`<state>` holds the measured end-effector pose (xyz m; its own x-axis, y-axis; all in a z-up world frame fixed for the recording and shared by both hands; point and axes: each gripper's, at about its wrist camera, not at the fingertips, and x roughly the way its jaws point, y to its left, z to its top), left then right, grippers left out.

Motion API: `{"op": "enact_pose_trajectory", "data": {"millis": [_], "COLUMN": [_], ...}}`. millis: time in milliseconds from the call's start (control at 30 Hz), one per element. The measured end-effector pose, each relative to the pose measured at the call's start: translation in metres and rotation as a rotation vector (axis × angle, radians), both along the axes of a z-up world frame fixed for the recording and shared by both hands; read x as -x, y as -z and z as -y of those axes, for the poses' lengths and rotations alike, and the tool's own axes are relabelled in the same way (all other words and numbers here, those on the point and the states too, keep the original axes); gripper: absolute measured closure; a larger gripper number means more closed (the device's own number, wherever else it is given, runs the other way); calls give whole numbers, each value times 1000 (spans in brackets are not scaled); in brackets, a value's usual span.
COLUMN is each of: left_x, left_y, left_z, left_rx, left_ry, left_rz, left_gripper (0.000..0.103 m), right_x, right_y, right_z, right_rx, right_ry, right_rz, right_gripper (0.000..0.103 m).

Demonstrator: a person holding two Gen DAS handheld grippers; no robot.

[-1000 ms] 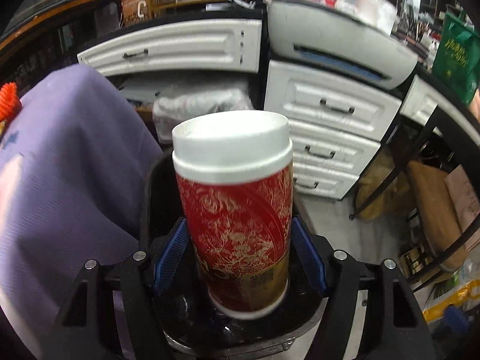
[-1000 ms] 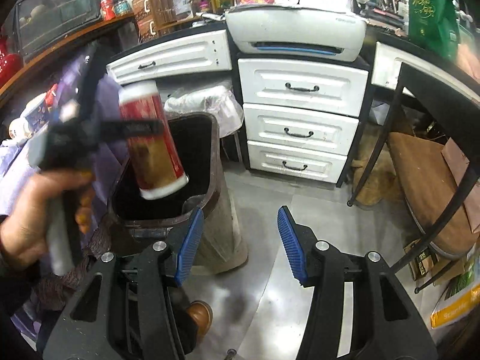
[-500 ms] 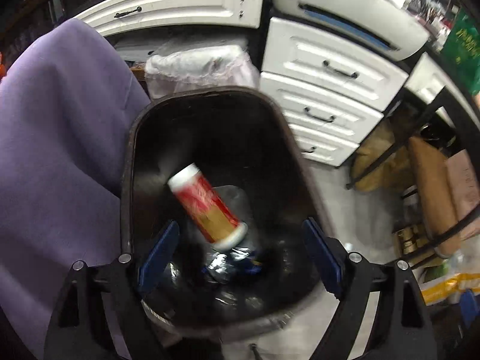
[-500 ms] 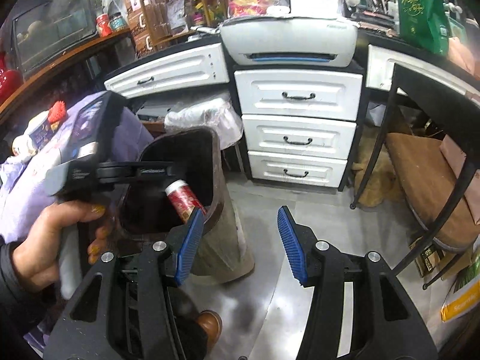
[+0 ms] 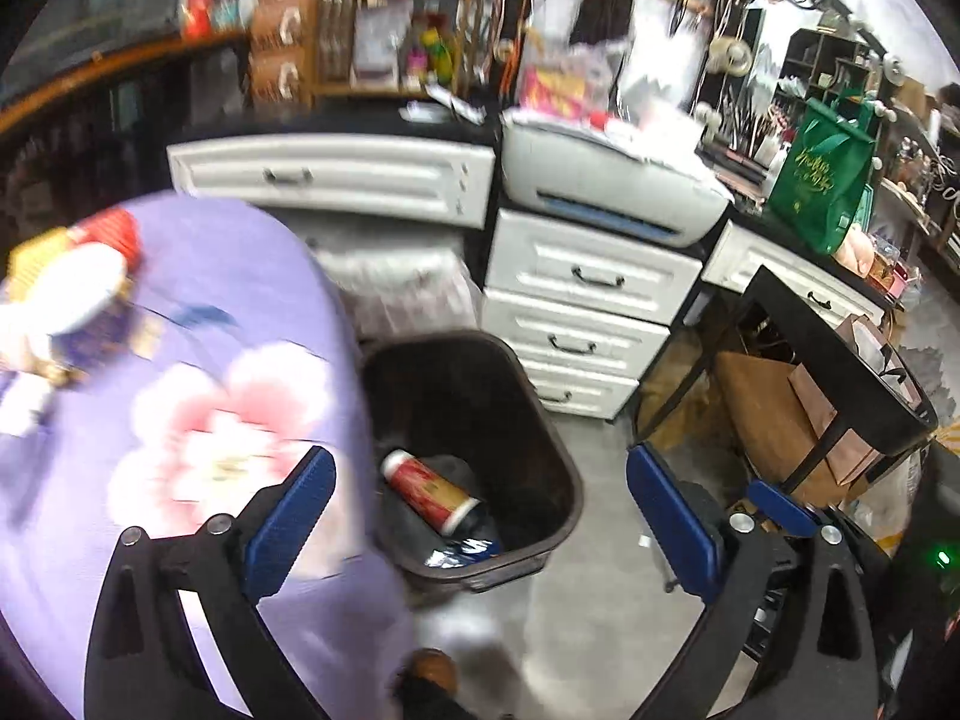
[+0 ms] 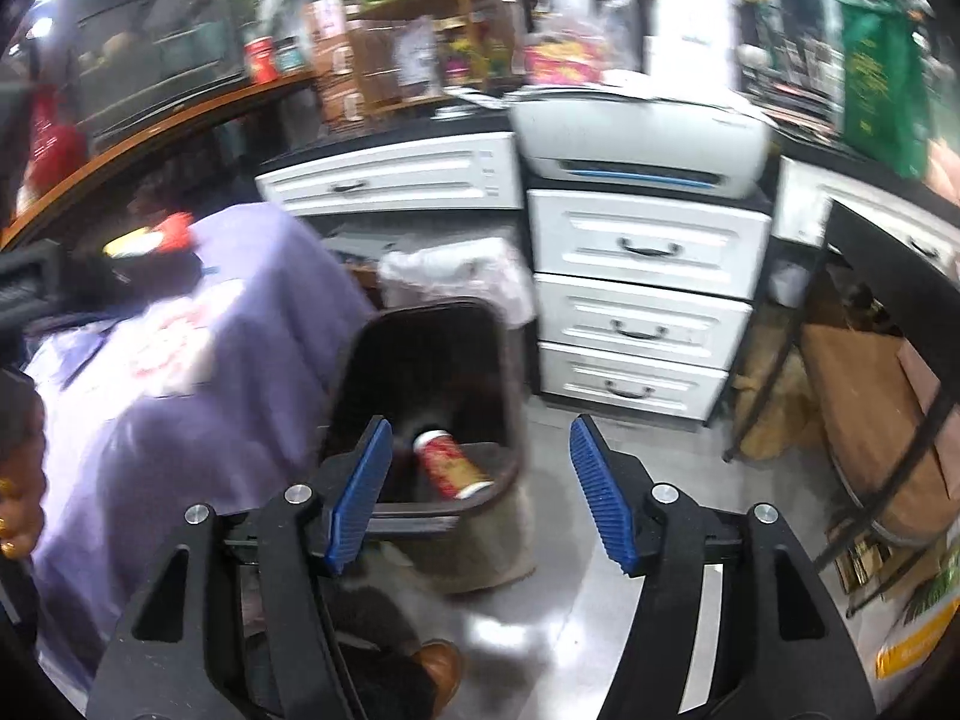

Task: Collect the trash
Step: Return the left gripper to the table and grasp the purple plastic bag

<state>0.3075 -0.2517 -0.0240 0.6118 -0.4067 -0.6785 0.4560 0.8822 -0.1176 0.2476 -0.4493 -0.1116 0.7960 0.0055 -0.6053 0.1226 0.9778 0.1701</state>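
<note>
Left tongs (image 5: 474, 516): jaws have just been opening, wide apart, nothing between them. Red canister (image 5: 430, 490) lies inside the brown bin (image 5: 555, 450), right of the purple-clothed table (image 5: 180, 312). Right tongs (image 6: 480, 495): apart, empty. Risk: blurred, cluttered table; hasty reach may topple items. Only the left view shows other rubbish under the canister.

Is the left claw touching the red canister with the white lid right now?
Apart. The left wrist view shows the left claw wide open and empty above the dark trash bin, while the red canister lies inside on other trash.
</note>
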Motion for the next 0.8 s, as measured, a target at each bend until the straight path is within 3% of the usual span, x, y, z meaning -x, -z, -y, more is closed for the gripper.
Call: {"op": "enact_pose_trajectory", "data": {"millis": [233, 500, 633, 700, 800], "left_x": [13, 9, 5, 4, -2], "left_y": [-31, -34, -25, -21, -15], "left_z": [-81, -186, -239, -261, -288], "left_rx": [-65, -106, -41, -7, 40], "left_ry": [-133, -362, -477, -521, -581], "left_rz": [112, 82, 30, 5, -30], "left_gripper": [5, 6, 6, 6, 10], "right_x": [-23, -43, -45, -44, -44], "right_y": [-24, -48, -59, -63, -70], "right_z": [-79, -179, -221, -233, -252], "right_rx": [25, 44, 49, 51, 43], "right_ry": [-197, -410, -484, -499, -522], "right_rz": [21, 56, 71, 79, 95], "right_gripper": [38, 37, 37, 30, 29]}}
